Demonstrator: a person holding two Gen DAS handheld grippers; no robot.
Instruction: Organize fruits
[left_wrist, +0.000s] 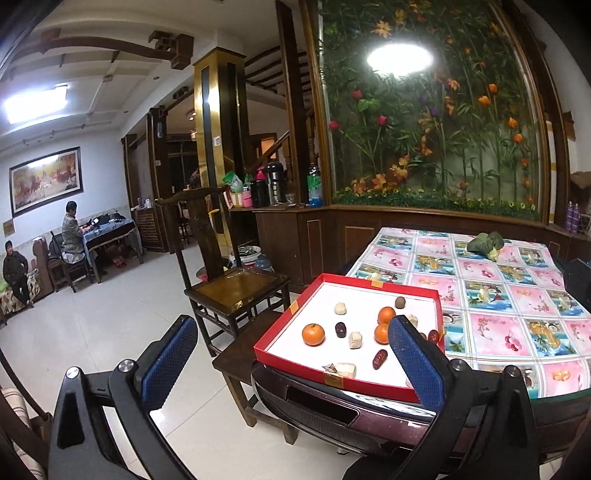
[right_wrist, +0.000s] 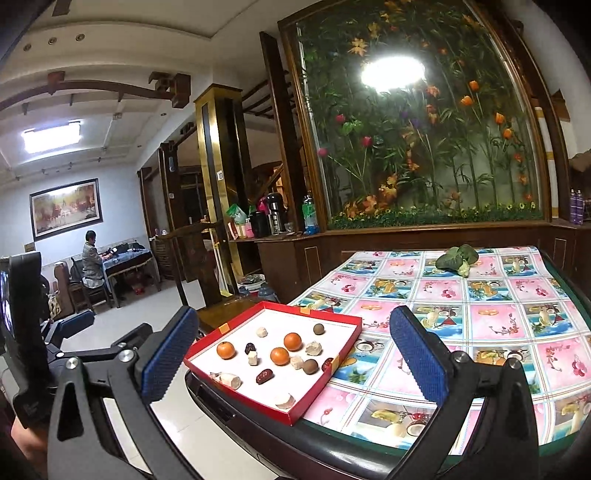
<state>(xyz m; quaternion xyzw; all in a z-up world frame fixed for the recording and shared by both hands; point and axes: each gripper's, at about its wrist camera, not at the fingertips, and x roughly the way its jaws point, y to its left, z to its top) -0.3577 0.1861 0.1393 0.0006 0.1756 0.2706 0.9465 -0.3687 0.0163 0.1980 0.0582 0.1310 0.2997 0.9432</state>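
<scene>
- Oranges (right_wrist: 279, 356), three of them, lie in the red tray (right_wrist: 347, 321) at the table's (right_wrist: 491, 306) corner, among red dates (right_wrist: 264, 376) and pale chunks.
- Left gripper (left_wrist: 291, 343): jaws spread wide, empty, held off the table edge.
- Right gripper (right_wrist: 291, 343): jaws spread, empty, above the tray.

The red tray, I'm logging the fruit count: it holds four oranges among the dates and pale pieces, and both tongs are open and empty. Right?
Not quite: the red tray holds three oranges, not four, as the right wrist view shows. The rest stands: dates and pale pieces lie among them, and the left tongs and right tongs are open and empty.
</scene>
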